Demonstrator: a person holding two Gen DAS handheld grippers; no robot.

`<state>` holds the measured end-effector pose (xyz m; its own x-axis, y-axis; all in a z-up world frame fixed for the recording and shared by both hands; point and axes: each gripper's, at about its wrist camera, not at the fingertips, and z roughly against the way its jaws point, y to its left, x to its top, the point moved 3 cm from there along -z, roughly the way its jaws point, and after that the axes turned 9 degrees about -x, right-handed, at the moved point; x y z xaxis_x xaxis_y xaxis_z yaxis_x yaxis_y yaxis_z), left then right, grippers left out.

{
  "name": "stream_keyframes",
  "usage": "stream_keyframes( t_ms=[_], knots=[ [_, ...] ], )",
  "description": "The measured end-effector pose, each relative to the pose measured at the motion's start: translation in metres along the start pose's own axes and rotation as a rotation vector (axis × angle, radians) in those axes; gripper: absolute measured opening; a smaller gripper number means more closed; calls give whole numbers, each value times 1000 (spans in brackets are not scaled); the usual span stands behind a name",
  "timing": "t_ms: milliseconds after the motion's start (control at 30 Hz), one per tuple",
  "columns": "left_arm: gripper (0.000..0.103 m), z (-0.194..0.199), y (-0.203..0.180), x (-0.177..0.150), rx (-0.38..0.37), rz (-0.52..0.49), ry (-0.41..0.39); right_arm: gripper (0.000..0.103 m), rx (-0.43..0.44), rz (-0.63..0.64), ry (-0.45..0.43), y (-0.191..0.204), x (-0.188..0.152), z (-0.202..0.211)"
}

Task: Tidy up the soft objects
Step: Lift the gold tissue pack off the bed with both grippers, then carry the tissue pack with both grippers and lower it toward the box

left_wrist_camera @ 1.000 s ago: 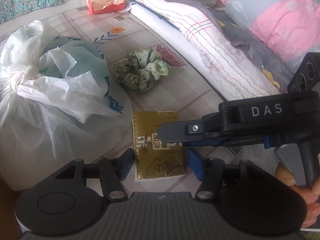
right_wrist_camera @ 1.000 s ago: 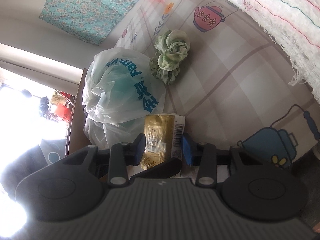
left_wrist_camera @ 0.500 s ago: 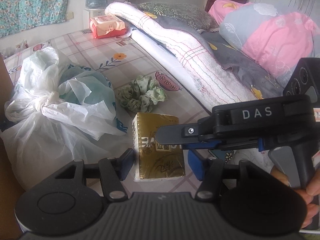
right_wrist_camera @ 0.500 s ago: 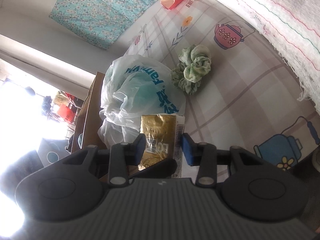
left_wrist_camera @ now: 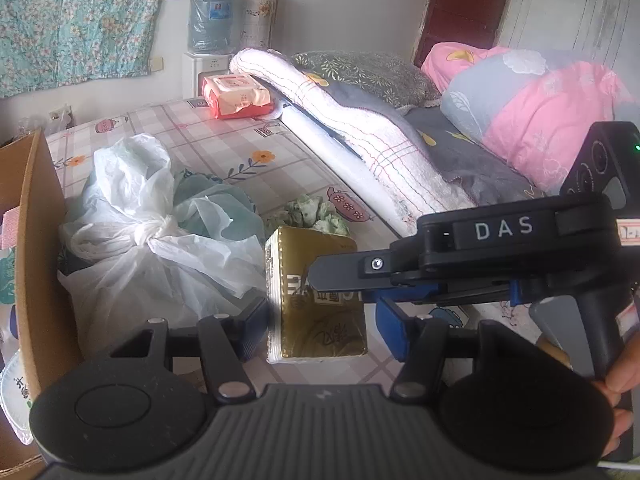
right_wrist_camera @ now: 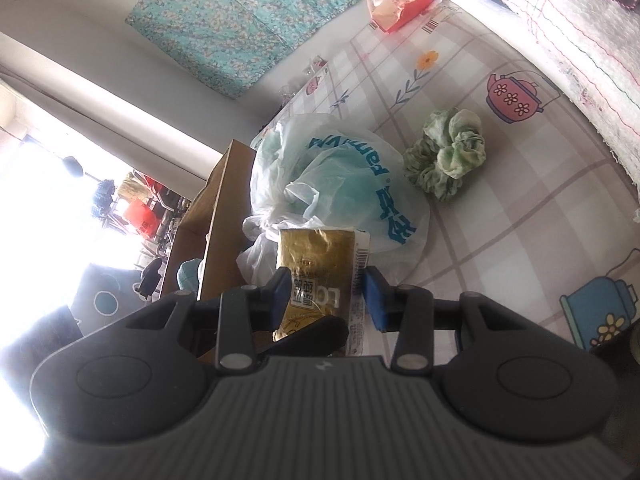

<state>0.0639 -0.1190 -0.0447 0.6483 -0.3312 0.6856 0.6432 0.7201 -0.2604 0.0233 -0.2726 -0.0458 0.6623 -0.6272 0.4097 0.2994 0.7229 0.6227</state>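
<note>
A gold tissue pack [left_wrist_camera: 318, 296] is held above the bed by my right gripper [right_wrist_camera: 326, 294], whose pads press its top and bottom; its upper finger [left_wrist_camera: 340, 270] crosses the pack in the left wrist view. My left gripper [left_wrist_camera: 320, 326] is open, its pads either side of the pack with small gaps. The pack also shows in the right wrist view [right_wrist_camera: 316, 264]. A green scrunchie [right_wrist_camera: 446, 154] lies on the checked sheet [right_wrist_camera: 520, 208], partly hidden behind the pack in the left wrist view [left_wrist_camera: 316, 214].
A knotted white plastic bag [left_wrist_camera: 152, 240] sits left of the pack. A cardboard box [left_wrist_camera: 36, 240] stands at the bed's left edge. A red-and-white wipes pack [left_wrist_camera: 236, 96] lies at the far end. Folded blankets [left_wrist_camera: 360, 132] and pink bedding [left_wrist_camera: 552, 108] run along the right.
The gold pack has been lifted off the sheet by my right gripper. Both grippers rose and tilted up, so the scrunchie dropped behind the pack and the cardboard box came into view.
</note>
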Motion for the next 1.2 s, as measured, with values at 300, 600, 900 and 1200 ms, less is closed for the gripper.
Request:
stream_keyframes(
  t_ms=[300, 600, 900, 1200],
  knots=[
    [60, 41, 14, 1, 37, 20, -79, 40, 41, 73, -5, 46, -5, 0],
    [60, 78, 32, -2, 95, 48, -142, 41, 92, 134, 15, 90, -13, -9],
    [60, 108, 49, -10, 155, 85, -180, 42, 134, 177, 52, 124, -22, -24],
    [60, 131, 63, -19, 213, 126, -207, 43, 176, 213, 101, 151, -29, -43]
  ],
)
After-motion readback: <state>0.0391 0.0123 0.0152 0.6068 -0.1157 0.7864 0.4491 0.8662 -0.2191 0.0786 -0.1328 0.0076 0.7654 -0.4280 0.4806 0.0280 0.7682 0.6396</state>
